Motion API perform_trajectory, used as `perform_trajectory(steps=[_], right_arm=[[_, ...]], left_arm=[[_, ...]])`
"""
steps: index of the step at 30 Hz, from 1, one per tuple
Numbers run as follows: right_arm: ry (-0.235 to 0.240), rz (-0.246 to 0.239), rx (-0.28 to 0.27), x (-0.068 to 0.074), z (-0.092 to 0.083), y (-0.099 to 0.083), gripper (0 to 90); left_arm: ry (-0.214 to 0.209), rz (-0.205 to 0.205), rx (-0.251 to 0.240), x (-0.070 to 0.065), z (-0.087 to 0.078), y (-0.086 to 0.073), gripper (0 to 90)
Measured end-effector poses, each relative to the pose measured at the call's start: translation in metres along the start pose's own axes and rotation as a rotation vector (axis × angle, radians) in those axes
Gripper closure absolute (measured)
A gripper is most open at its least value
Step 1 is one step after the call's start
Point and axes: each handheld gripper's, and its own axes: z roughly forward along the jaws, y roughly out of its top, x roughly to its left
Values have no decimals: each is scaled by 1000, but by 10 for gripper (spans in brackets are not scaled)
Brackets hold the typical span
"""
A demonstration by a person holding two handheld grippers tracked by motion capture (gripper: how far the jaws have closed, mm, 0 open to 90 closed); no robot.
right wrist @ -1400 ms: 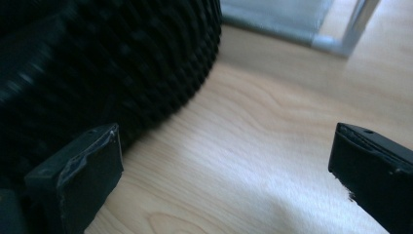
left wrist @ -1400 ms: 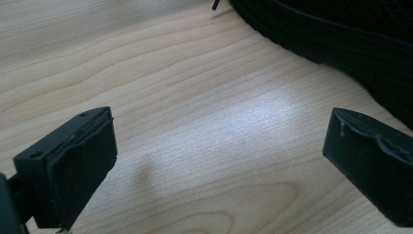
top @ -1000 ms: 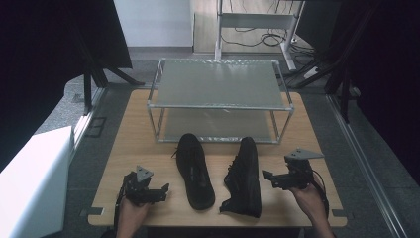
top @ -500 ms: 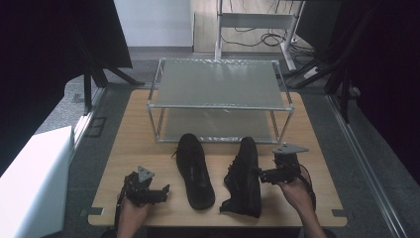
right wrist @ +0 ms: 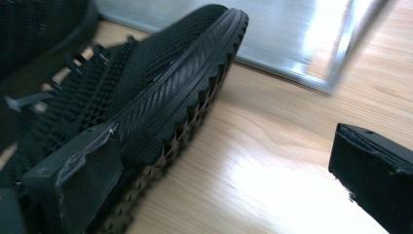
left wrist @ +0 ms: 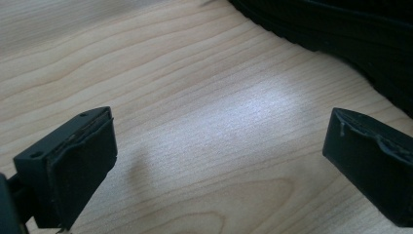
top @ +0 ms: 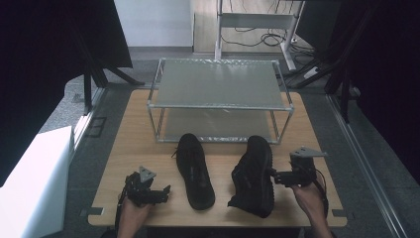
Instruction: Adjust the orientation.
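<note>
Right shoe (top: 255, 176) lies on the table (top: 124, 148) in front of the rack (top: 220, 91), toe toward the rack, and from my high view I see my right gripper (top: 274, 176) right beside its outer side, roughly at mid-length. In the right gripper view much of the shoe (right wrist: 146, 92) is cut off at the left and bottom edges, and the laces there are blurred, so I cannot make out the heel. My near jaw in that view sits against or just in front of the sole's edge; I cannot tell whether it touches. The other jaw stands well off over bare wood, so my right gripper (right wrist: 219, 170) is spread wide with nothing pinched. The upper is black knit mesh, the sole black rubber with a ribbed sidewall and a saw-toothed tread edge. Behind the toe I see the rack's pale metal shelf and frame, smeared by glare. Left shoe (top: 194, 170) lies just beside the right one, also toe to the rack, slim and dark. My left gripper (top: 166, 190) rests low near the table's front edge, near that shoe's heel end but apart from it. In the left gripper view the jaws of my left gripper (left wrist: 219, 161) are spread wide over light wood grain, and a dark strip of the left shoe (left wrist: 341, 24) crosses the top right corner, too cropped to read.
</note>
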Motion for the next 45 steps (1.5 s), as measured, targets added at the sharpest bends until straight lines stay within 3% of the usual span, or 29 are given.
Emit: perform_trajectory(steps=[3,7,12,13,18,20,25,31,32,36,45], right_arm=[[-40,8,-7,-9,-6,-9,0],[-48,46,-8,-19,-9,-20,29],[-86,41,22,-25,-8,-28,74],[-83,68,27,-30,-7,-33,78],[-77,113,47,-41,-4,-42,79],[-51,136,39,-43,-3,-44,77],[-55,139,33,-45,-3,-45,69],[-40,179,18,-51,-3,-53,57],[-14,200,0,-53,-5,-54,47],[17,226,-25,-54,-7,-55,34],[57,244,-49,-51,-13,-56,21]], left_arm=[[-1,6,4,-1,1,0,0],[-2,9,6,-2,2,1,0],[0,14,8,-2,2,1,0],[-2,14,7,-2,2,1,0],[-1,17,10,-3,2,1,0],[0,20,13,-3,2,1,0],[-3,20,27,-5,3,2,0],[-10,-4,24,-5,2,2,0],[-11,-10,19,-5,0,3,0],[-7,-12,10,-8,-2,4,9],[-9,-14,-2,-13,-6,5,21]])
